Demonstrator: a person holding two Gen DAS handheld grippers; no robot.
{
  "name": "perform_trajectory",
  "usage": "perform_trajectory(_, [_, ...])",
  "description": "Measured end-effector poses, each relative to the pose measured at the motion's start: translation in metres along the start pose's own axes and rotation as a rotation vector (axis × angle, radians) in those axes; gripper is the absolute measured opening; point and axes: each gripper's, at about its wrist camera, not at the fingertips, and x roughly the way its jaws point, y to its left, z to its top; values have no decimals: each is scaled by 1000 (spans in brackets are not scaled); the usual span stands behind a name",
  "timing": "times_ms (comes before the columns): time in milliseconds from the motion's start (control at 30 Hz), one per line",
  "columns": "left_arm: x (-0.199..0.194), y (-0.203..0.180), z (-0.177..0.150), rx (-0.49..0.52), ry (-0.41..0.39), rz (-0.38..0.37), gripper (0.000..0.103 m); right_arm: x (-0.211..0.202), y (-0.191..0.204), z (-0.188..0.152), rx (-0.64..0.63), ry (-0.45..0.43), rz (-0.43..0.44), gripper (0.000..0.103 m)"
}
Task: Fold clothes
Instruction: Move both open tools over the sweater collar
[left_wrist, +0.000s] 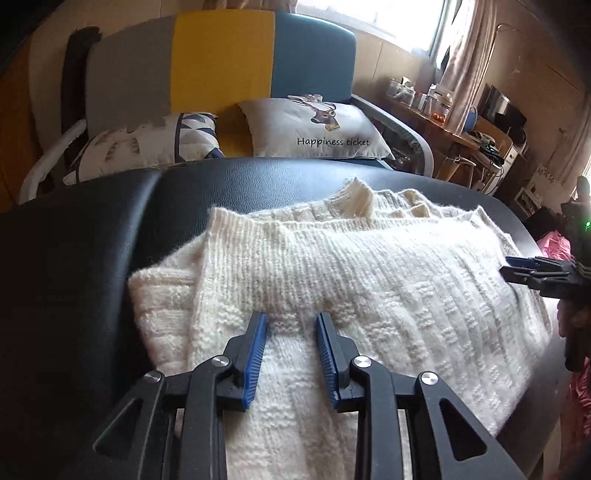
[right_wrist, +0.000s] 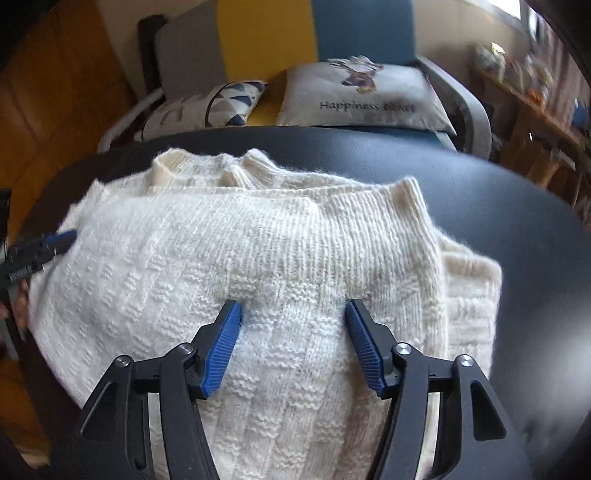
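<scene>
Looking like a home living room: sofa (left_wrist: 221, 55) in grey, yellow and blue panels sitting behind the black table (left_wrist: 92, 229), two throw pillows (left_wrist: 314, 125) lying on it, curtained window (left_wrist: 465, 55) and cluttered wooden sideboard (left_wrist: 443, 129) standing right of the sofa.

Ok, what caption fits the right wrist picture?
Open right gripper over a folded cream sweater on a black table.

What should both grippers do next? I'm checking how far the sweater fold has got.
Probably lower and close both on the near edge. The cream sweater lies part-folded on the black surface, sleeve tucked in. The left gripper and right gripper stand open above the knit, gripping nothing, so a further fold needs a fresh grip.
</scene>
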Motion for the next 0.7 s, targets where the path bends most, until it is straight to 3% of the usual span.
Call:
perform_trajectory(167, [-47, 4, -9, -37, -74, -92, 28, -55, -5, -14, 63, -98, 126, 63])
perform_trajectory(300, [-78, 22, -38, -71, -81, -135, 30, -91, -38, -50, 163, -137, 248, 65])
perform_trajectory(500, [-90, 49, -87, -148, -19, -96, 30, -100, -88, -101, 297, -90, 270, 70])
perform_trajectory(633, [-88, 56, -98, -224, -9, -43, 30, -84, -96, -109, 352, -57, 287, 70])
perform_trajectory(700, [-86, 64, -103, -302, -4, -45, 30, -73, -87, -111, 315, 9, 230, 70])
